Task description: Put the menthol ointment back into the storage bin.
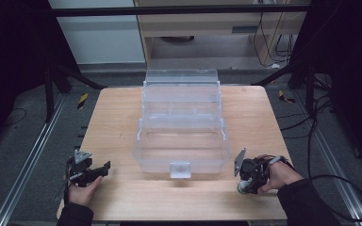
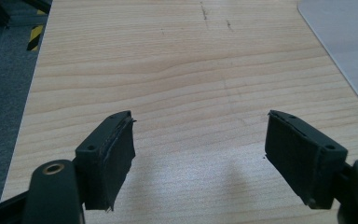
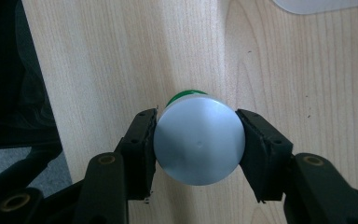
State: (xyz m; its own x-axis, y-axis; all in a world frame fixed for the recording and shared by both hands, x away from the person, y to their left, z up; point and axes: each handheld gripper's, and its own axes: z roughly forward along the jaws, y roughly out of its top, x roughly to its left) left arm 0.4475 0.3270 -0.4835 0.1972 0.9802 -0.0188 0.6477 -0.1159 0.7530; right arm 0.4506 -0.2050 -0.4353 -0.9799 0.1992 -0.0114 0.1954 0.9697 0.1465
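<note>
A clear plastic tiered box (image 1: 181, 157) stands open in the middle of the wooden table (image 1: 118, 122), its trays stepped back and apparently empty. My right gripper (image 1: 243, 183) rests near the table's front right, held by a hand. In the right gripper view my right gripper (image 3: 198, 140) is shut on a small green bottle with a pale grey cap (image 3: 198, 149), seen from cap end. My left gripper (image 1: 102, 168) lies at the front left, and its jaws (image 2: 200, 154) stand wide apart over bare wood with nothing between them.
A corner of the box (image 2: 349, 37) reaches into the top right of the left gripper view. Metal rails and cables run along the floor on both sides of the table. The box's front latch (image 1: 179, 169) faces the person.
</note>
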